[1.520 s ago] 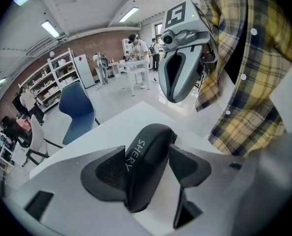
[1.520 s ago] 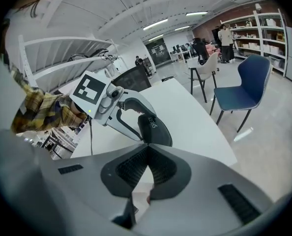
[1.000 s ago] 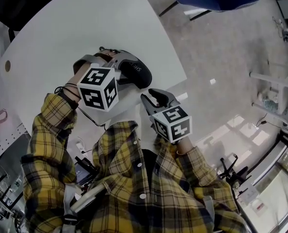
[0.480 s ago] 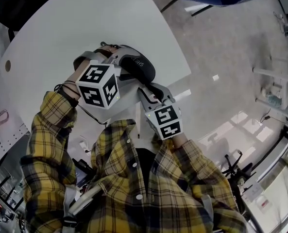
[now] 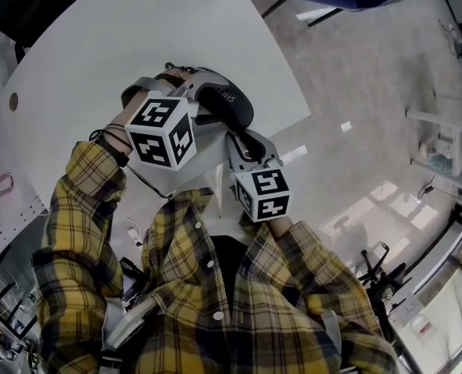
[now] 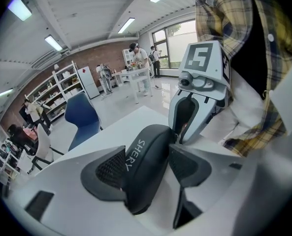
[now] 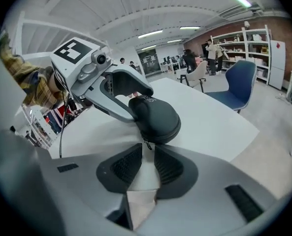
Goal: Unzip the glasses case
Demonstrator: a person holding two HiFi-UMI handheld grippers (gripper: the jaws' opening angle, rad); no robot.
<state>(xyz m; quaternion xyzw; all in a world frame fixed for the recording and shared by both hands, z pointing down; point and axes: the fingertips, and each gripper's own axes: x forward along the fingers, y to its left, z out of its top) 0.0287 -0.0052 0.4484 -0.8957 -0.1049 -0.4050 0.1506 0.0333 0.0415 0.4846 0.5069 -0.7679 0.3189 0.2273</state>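
The left gripper (image 6: pixel 148 165) has its jaws closed on the black glasses case (image 7: pixel 155 116). A ribbed pad presses each long side of the case, and the white lettering on the lid faces up between them. The case lies flat on the white bench (image 5: pixel 137 37), close to the bench's curved edge. It runs lengthwise out past the left jaws' tips toward the right gripper (image 7: pixel 148 154).

The right gripper's jaws point at the near, rounded end of the case and have just been closing. A narrow gap is left between the pads, and bare bench shows through it. The small zipper pull (image 7: pixel 146 145) hangs from the case's seam right at the mouth of that gap, level with the jaw tips. Neither pad is visibly pressing on it. The rest of the case sits just beyond the right jaws and a little to their right. The zip line around its edge looks closed as far as it shows.

Beyond both sets of jaws, well off the bench, stands a blue chair (image 7: pixel 242 82). Behind the grippers are the person's yellow plaid sleeves (image 5: pixel 82 201).
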